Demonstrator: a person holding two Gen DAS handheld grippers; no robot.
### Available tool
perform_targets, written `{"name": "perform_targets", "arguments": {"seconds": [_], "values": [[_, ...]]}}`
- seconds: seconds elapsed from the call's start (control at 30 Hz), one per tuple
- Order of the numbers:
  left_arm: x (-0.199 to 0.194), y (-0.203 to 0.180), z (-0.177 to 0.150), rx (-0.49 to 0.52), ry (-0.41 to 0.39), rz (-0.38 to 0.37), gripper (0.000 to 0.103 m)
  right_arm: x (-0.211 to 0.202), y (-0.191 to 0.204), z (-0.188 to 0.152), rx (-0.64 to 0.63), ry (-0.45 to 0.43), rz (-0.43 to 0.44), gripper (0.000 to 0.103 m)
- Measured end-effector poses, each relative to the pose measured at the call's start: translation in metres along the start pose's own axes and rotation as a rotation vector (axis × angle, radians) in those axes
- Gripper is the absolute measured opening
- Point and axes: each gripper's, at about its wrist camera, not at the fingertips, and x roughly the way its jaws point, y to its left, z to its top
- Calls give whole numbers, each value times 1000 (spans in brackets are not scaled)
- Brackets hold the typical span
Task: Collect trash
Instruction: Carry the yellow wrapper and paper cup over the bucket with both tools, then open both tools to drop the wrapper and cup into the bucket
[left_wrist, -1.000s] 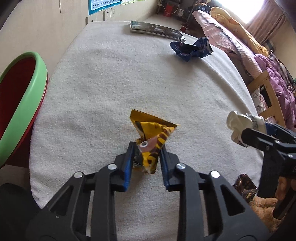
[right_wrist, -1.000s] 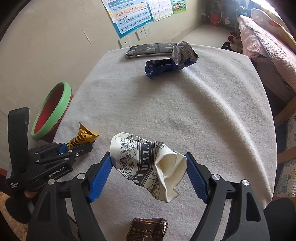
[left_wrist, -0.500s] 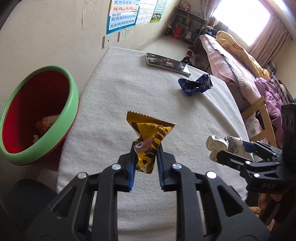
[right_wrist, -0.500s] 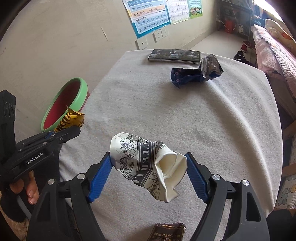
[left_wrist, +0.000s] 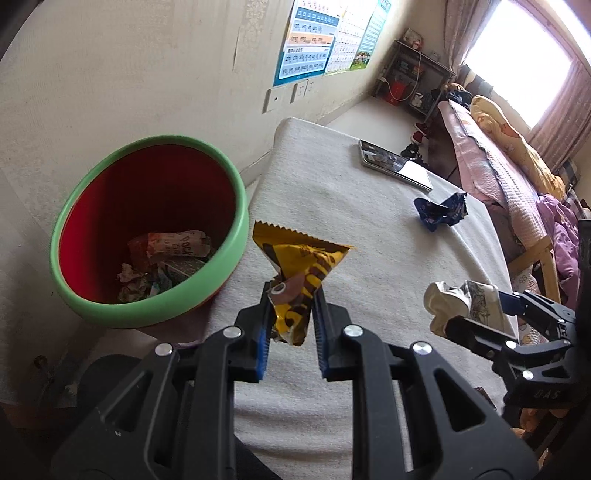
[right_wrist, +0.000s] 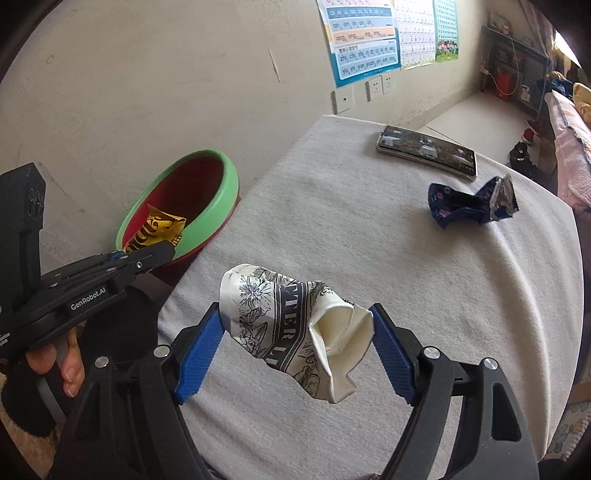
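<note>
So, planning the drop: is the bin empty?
No. The bin already holds crumpled wrappers at its bottom.

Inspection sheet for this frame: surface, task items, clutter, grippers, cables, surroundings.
Surface: table under a white cloth.
Job's things: yellow wrapper; crumpled paper cup; blue wrapper lying on the cloth; red bin with green rim beside the table, trash inside.
Clutter: phone at the far edge.
Grippers: left gripper shut on yellow wrapper; right gripper shut on the cup.
Cables: nothing seen on the table.
Surroundings: wall posters, bed.
</note>
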Motion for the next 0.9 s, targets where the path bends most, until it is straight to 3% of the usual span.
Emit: {"name": "perform_targets", "arguments": {"seconds": [0.57,0.9], "values": [[-19,75,16,-112,-70,153,20,33,64,41,-143,11,36,76],[-20,119,24,-176,-78,237,23,66,109,93,-178,-23,123,76]]}}
